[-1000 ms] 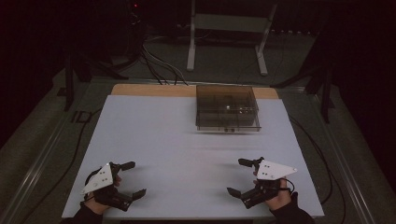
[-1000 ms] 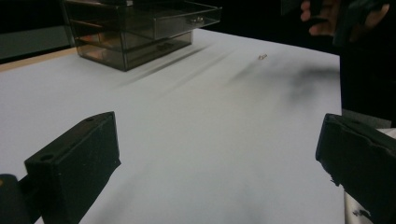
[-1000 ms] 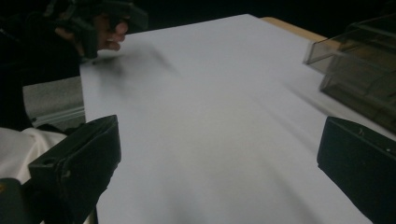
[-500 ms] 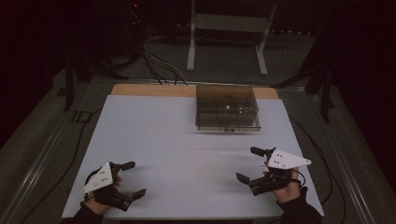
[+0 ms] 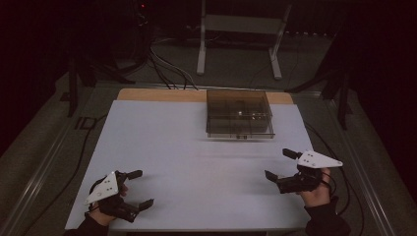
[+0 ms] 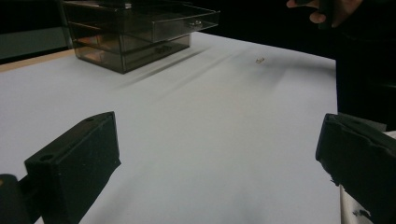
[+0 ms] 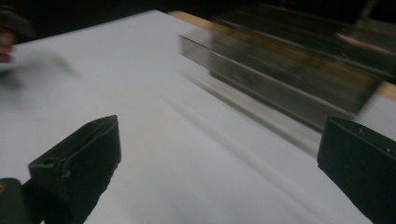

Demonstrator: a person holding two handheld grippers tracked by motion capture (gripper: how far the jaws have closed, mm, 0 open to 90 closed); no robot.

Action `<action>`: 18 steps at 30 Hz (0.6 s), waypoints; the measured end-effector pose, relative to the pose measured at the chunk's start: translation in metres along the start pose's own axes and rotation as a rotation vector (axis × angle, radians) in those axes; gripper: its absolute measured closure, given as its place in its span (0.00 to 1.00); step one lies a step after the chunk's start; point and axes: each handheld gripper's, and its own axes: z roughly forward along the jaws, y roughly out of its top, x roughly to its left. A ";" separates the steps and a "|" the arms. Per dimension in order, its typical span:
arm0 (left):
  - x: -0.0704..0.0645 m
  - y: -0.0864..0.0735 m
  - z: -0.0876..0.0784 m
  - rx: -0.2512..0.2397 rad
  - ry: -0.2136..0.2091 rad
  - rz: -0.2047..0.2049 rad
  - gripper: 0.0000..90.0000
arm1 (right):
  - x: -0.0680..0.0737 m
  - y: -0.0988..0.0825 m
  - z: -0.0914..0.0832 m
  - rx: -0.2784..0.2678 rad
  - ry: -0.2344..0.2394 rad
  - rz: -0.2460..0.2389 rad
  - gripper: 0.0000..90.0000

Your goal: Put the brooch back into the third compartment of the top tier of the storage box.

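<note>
A smoky transparent drawer box [image 5: 239, 113] stands at the far middle of the white table [image 5: 196, 162]. In the left gripper view the box [image 6: 135, 32] has its top drawer [image 6: 184, 23] pulled partly out. A tiny gold-coloured object [image 6: 259, 59] lies on the table beyond it. My left gripper [image 5: 138, 188] rests open near the front left edge, nothing between its jaws. My right gripper [image 5: 280, 164] is open at the right side of the table, held above the surface, and faces the box [image 7: 280, 70], which is blurred in the right gripper view.
A wooden strip [image 5: 162, 95] runs along the table's far edge. Behind it stands a white metal frame [image 5: 241, 29], and cables [image 5: 162, 64] trail over the dark floor. Another cable [image 5: 93, 132] runs down the left side.
My right gripper has moved away from the front edge, farther from me and to the right, toward the box. The left gripper has stayed where it was.
</note>
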 end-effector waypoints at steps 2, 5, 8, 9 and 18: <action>-0.001 0.000 0.000 0.006 0.001 0.003 0.01 | -0.007 -0.004 -0.001 0.026 -0.011 0.032 0.00; -0.001 0.000 0.001 0.005 -0.002 0.004 0.01 | -0.016 -0.013 0.001 0.061 -0.045 0.071 0.00; -0.001 0.000 0.001 0.006 -0.001 0.001 0.01 | -0.021 -0.019 0.003 0.073 -0.046 0.098 0.00; 0.000 0.000 0.000 0.004 -0.001 0.000 0.01 | -0.024 -0.025 0.005 0.087 -0.044 0.116 0.00; -0.001 0.000 0.000 0.005 -0.002 0.001 0.01 | -0.041 -0.048 0.013 0.177 -0.071 0.165 0.21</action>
